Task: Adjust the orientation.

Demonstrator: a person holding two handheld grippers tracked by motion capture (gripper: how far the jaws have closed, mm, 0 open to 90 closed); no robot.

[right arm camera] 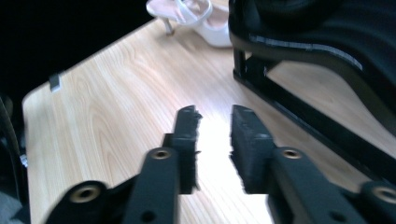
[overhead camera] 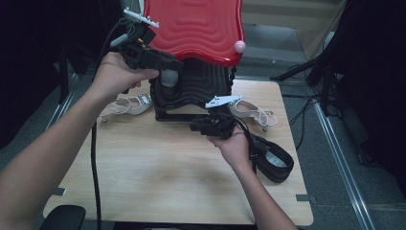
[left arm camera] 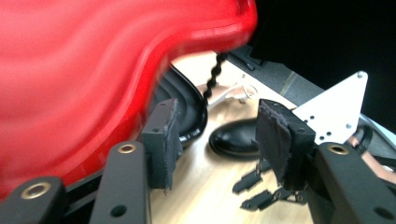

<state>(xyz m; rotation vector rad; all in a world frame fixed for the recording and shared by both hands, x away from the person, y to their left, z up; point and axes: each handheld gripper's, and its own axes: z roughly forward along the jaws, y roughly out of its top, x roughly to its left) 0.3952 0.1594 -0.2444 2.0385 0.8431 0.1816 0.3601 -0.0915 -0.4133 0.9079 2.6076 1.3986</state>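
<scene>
Nearest the camera, the person's left forearm [overhead camera: 43,158] rises from the bottom edge to the left gripper [overhead camera: 172,67]. Its jaws stand apart with nothing between them; the left gripper view shows only table through the gap. The left gripper [left arm camera: 215,135] is released.

The task's thing, a glossy red rippled hard-shell lid [overhead camera: 191,24], sits just beside this tool's tips, raised over a black ribbed shell [overhead camera: 196,86]. A white strappy heeled sandal [overhead camera: 129,104] lies below the left gripper.

The right gripper [overhead camera: 194,126] hovers low at the foot of the black shell. In the right gripper view its jaws [right arm camera: 215,135] are parted over bare light wooden table [right arm camera: 116,93], gripping nothing. The shell's black base frame [right arm camera: 303,112] is just to its side. A second white sandal [overhead camera: 249,111] lies behind this tool.

Judgement: the lid is up and both tools have let go, so the opening appears done. Both sandals remain outside, so any loading is outstanding.

Orientation: the lid's rippled face fronts the person. Its lower edge runs crosswise, from the left tool toward a pink ball knob [overhead camera: 239,46]. Its top is cut off, so I cannot tell its long axis.
</scene>
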